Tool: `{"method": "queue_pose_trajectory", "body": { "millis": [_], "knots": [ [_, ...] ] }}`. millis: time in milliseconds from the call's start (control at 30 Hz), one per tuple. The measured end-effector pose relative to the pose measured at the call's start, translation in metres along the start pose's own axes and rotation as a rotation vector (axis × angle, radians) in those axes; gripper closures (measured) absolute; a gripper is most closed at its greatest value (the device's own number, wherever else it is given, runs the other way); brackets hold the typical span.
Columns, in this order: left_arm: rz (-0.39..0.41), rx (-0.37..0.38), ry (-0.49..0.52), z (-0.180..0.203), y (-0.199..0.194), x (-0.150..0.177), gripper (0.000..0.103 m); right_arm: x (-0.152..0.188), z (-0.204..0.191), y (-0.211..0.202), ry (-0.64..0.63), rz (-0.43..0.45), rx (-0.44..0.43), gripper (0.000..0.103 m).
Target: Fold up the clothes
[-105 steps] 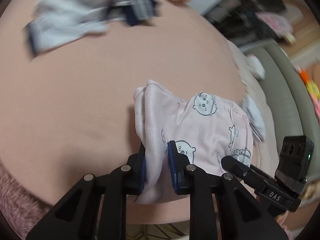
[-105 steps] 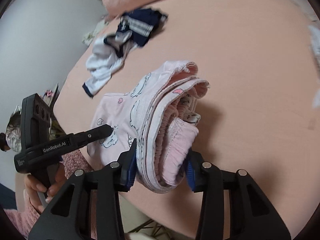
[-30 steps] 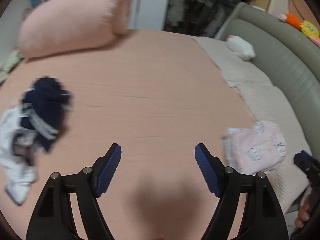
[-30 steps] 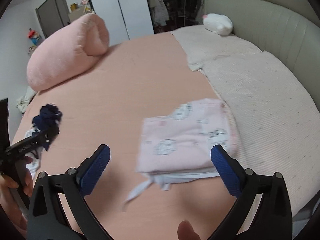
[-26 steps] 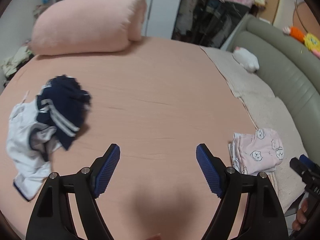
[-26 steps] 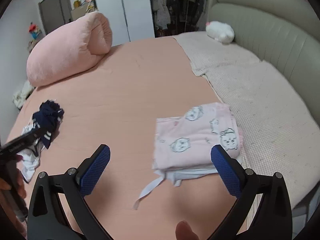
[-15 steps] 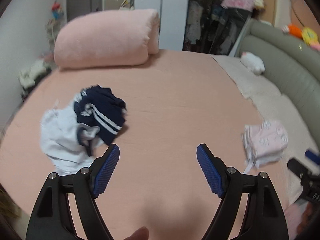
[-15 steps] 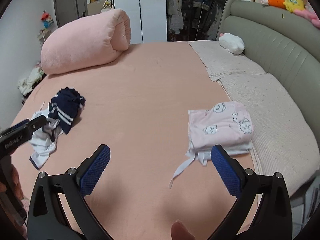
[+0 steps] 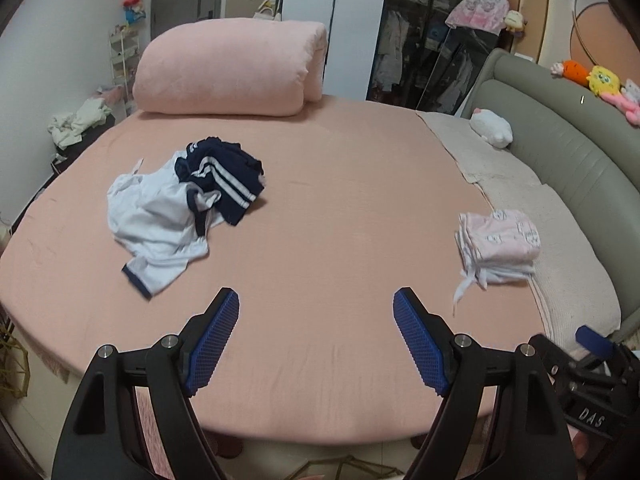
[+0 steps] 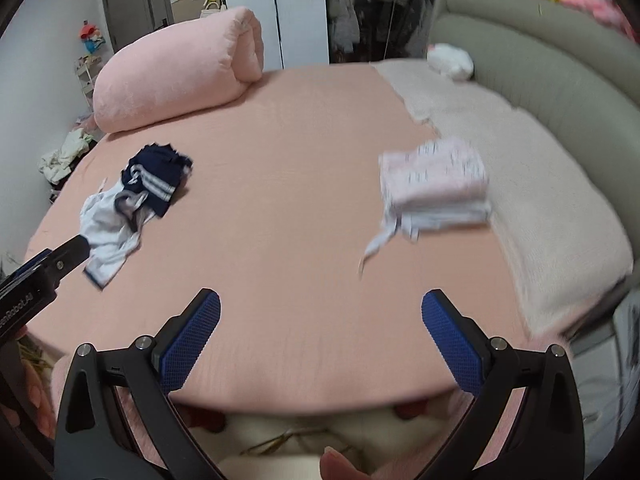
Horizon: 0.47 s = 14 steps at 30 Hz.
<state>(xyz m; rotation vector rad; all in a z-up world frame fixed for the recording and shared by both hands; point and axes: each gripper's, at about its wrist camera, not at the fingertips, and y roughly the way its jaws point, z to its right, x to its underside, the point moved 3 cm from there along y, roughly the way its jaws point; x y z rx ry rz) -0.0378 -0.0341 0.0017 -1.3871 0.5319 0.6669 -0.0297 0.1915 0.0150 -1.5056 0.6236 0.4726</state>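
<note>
Both grippers empty, one pile folded, one still a heap on the bed

The left gripper (image 9: pixel 316 340) and right gripper (image 10: pixel 320 340) both hang spread wide over the near edge of the pink bed (image 9: pixel 340 200), nothing between the pads. The folded pink pajamas (image 9: pixel 498 244) sit at the right side, right where the sheet meets the beige blanket (image 9: pixel 560 264), long axis roughly across the bed, a white tie trailing toward the near edge. The crumpled white and navy clothes (image 9: pixel 176 208) lie well apart on the left, sprawled diagonally, navy end toward the rolled pink duvet (image 9: pixel 228 68).
</note>
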Motion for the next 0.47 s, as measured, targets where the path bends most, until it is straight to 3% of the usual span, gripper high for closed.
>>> {"method": "queue_pose_trajectory", "body": {
  "millis": [167,467],
  "knots": [
    [-0.039,-0.024,0.018,0.006,-0.004,0.025,0.021,0.024,0.000,-0.009,-0.026,-0.005,0.007,0.001],
    [-0.009,-0.011,-0.001,0.002,-0.007,0.032,0.021,0.017,0.003,-0.006,-0.039,0.008,0.035,0.001]
  ]
}}
